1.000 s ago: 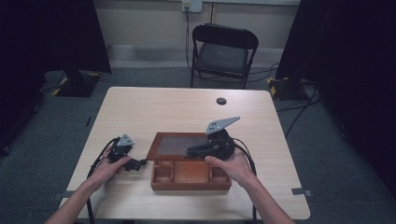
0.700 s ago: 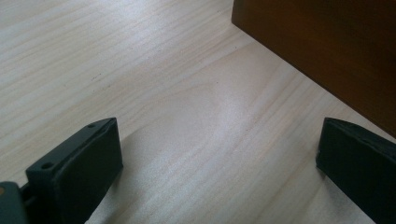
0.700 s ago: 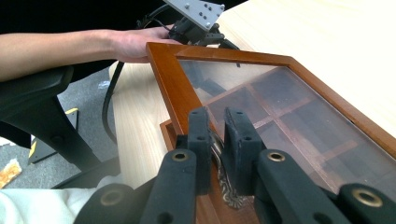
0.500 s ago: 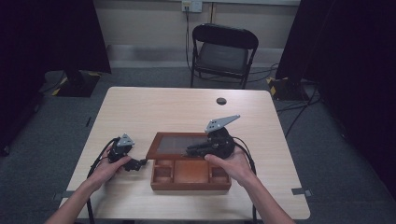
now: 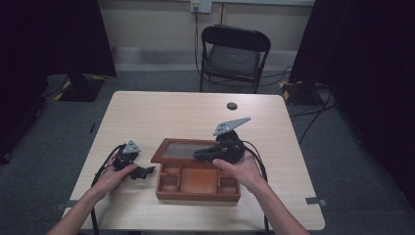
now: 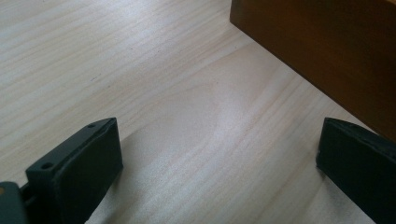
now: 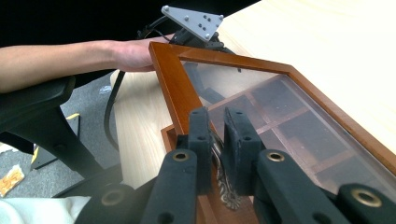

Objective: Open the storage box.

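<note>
Lid [image 5: 185,151] of the wooden box [image 5: 198,188] rises from its far hinge edge, so we lift with the right tool [image 7: 218,144] clamped on its latch, left tool [image 6: 217,163] wide beside the box.

Right claw [image 7: 217,140] hides lid [image 7: 173,88] latch; box [image 6: 322,51] cropped

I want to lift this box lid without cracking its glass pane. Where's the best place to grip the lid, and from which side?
Grip the small metal latch at the middle of the lid's free front edge, coming from the person's side, opposite the hinged far edge. The right gripper is already shut on that latch, its pads off the glass, and the lid stands partly raised over the wooden box.
</note>
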Motion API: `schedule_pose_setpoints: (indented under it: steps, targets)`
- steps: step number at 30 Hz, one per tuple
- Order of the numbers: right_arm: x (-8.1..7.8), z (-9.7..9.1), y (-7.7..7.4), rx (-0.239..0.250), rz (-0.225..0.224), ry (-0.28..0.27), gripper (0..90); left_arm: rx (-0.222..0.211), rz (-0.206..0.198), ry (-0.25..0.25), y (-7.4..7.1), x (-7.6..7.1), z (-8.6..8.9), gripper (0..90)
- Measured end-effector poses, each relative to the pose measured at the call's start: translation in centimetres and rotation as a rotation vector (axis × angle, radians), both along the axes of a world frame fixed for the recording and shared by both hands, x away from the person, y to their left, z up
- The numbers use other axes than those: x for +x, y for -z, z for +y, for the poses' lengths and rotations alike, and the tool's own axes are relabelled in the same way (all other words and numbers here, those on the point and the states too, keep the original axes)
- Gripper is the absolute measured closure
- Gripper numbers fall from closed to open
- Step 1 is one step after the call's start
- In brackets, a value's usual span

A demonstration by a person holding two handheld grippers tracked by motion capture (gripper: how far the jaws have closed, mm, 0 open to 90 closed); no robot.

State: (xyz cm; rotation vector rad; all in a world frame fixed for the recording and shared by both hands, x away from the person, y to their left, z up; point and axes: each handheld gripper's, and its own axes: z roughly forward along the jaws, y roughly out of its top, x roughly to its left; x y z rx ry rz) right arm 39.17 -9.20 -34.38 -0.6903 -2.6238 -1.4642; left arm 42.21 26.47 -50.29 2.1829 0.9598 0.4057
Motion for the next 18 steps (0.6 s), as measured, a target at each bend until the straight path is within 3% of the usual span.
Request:
schedule_pose_setpoints:
  steps: [18]
  targets:
    - [0.64,0.14,-0.86,-0.011,0.008,0.009,81.9,0.005,-0.004,0.003,-0.01,0.03,0.03,0.0]
